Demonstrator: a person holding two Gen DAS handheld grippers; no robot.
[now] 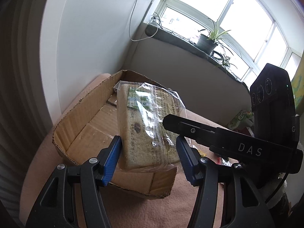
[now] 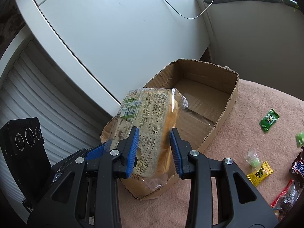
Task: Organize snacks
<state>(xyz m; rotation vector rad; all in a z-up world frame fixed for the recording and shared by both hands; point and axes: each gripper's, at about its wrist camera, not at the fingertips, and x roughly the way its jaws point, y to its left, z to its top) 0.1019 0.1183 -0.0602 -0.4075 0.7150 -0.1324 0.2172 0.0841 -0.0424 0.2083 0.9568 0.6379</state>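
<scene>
Gripping bread pack (image 2: 150, 133) (both grippers), over box (image 2: 226, 102)

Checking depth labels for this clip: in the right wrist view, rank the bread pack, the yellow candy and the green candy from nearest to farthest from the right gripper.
1. Bread pack: between the jaws of the right gripper.
2. Yellow candy: on the blanket, to its right.
3. Green candy: farther right and farther ahead.

A bread pack (image 1: 146, 127) in clear printed wrap is held tilted above the near end of an open cardboard box (image 1: 83, 117), its long axis toward 12 o'clock. Loose snacks are scattered at 3 to 4 o'clock: a green candy (image 2: 269, 120), a yellow candy (image 2: 260, 172), a Snickers (image 2: 298, 168).
</scene>
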